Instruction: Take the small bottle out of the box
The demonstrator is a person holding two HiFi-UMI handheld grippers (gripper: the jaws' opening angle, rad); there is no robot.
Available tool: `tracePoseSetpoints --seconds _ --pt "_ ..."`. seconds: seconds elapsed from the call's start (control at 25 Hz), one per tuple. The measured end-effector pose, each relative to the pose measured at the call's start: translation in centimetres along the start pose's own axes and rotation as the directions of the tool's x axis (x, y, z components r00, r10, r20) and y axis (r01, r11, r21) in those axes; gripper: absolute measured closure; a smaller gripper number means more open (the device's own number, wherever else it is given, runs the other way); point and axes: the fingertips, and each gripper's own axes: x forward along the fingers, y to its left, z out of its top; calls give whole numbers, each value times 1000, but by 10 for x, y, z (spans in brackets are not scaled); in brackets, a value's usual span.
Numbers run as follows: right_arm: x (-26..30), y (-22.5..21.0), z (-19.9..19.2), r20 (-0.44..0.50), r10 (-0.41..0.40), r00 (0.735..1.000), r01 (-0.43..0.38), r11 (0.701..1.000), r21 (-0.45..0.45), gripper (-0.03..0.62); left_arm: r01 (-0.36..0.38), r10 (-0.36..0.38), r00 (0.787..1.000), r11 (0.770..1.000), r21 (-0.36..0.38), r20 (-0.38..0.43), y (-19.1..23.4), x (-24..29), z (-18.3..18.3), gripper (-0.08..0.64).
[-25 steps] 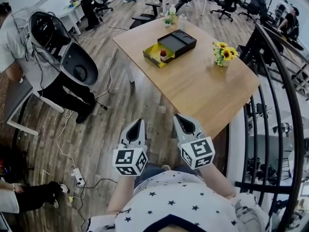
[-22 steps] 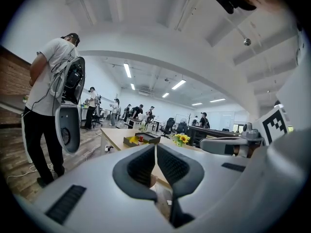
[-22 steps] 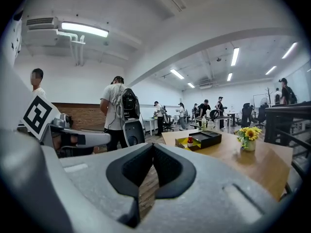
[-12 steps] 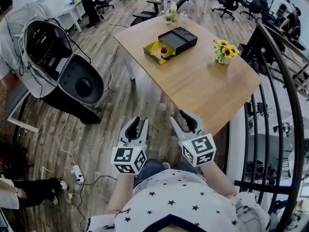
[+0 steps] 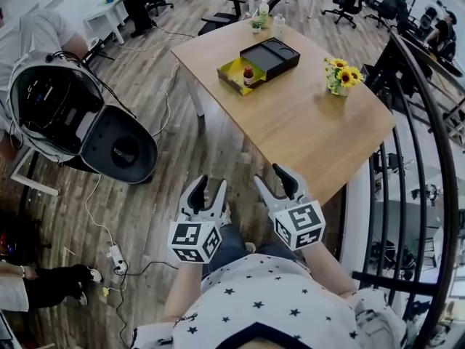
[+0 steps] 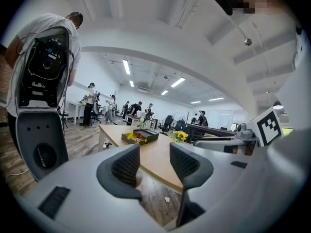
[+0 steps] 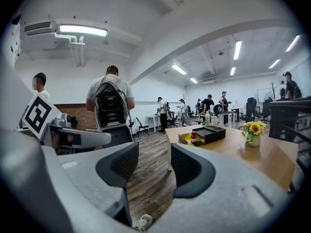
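Down by the person's waist, the grey two-jaw left gripper (image 5: 208, 187) and its twin, the right gripper (image 5: 269, 178), hover side by side above the wooden plank floor (image 5: 167, 158), short of the near corner of the light wooden table (image 5: 312, 144). Both have just been opening their jaws, which now stand spread wide with nothing but air between the ribbed pads, so neither grips anything. Both point towards the table, which reads as a ready stance taken before the approach. No reach has begun, and the work sits well apart from both tools.

At the table's far end lies the shallow yellow-lined box (image 5: 231, 78), open at the top. The small brown bottle with a red cap (image 5: 248, 74) stands upright inside it, against the side nearest a black rectangular tray (image 5: 270, 55) that lies just beside the box. Standing that way, the bottle offers its cap and neck to a grasp from above or from the side. The tray's moulded hollows look empty. A small vase of yellow sunflowers (image 5: 340, 77) stands at the table's right edge, apart from the box.
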Motion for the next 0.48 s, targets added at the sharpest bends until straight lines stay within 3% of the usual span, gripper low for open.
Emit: tracePoseSetpoints --seconds 0.48 --pt "67 -40 0 -24 -30 999 31 999 12 399 8 -9 1000 999 -37 -9 39 68 8 385"
